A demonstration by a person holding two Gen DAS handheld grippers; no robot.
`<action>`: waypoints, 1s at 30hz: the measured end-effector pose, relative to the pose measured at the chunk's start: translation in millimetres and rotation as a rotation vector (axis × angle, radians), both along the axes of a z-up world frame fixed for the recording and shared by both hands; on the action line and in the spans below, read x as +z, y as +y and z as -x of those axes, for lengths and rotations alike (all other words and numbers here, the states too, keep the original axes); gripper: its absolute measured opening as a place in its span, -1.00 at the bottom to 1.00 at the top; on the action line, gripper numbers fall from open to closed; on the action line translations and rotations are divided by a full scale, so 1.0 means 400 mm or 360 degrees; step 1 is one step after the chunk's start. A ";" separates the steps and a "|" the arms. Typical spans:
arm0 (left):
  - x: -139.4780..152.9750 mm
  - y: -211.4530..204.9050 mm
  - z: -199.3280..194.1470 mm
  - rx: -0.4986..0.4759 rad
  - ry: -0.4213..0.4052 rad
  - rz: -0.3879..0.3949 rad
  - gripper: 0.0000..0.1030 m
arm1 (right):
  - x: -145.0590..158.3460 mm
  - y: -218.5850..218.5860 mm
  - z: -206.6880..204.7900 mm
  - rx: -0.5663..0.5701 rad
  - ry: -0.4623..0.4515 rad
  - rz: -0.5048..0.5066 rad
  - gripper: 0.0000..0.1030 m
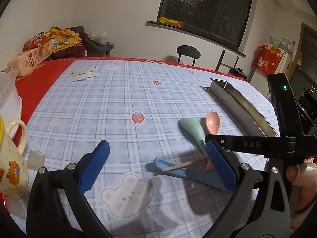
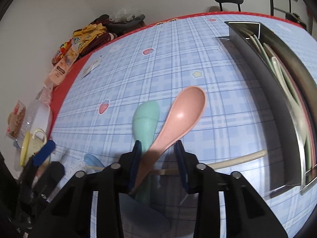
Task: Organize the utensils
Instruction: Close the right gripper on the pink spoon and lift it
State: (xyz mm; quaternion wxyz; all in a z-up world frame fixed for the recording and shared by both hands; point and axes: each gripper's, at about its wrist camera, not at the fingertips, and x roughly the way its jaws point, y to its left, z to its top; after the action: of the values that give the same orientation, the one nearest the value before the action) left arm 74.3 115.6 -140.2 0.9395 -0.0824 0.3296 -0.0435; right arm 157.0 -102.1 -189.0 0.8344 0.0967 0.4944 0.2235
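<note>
My right gripper (image 2: 158,148) straddles the handle of a pink spoon (image 2: 184,107), whose bowl points up and away; its jaws stand partly apart, and the spoon rests against the left pad. A mint green spoon (image 2: 145,119) lies on the table under it. In the left wrist view the pink spoon (image 1: 213,122) and the green spoon (image 1: 192,130) sit near the right gripper's black body. A blue spoon (image 1: 170,166) and a wooden chopstick (image 1: 184,164) lie by my open, empty left gripper (image 1: 158,148). A cream utensil (image 2: 237,160) lies before the metal tray (image 2: 277,103).
The metal tray (image 1: 243,107) holds several pale utensils along the right. A yellow mug (image 1: 11,158) stands at the left edge. Tissue packs and clothes (image 1: 59,43) pile at the far left corner. Paper packets (image 1: 83,75) lie on the checked tablecloth. A black chair (image 1: 188,53) stands behind.
</note>
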 end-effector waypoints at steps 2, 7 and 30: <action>-0.003 -0.004 -0.001 -0.0014 0.0005 -0.0004 0.88 | -0.003 0.004 0.000 0.0014 0.0020 -0.0028 -0.63; -0.009 -0.020 -0.007 -0.0047 0.0029 -0.0041 0.88 | -0.009 -0.014 0.010 0.0024 0.0028 -0.0087 -0.80; -0.051 -0.103 0.019 -0.0125 0.0420 0.0278 0.13 | -0.003 -0.099 0.069 0.0287 -0.0029 -0.0201 -0.85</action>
State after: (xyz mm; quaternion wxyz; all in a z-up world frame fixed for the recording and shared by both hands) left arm 66.9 74.3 -160.7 0.8748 -0.1559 0.4482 -0.0976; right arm 129.5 -141.9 -190.1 0.8077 0.1021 0.4783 0.3293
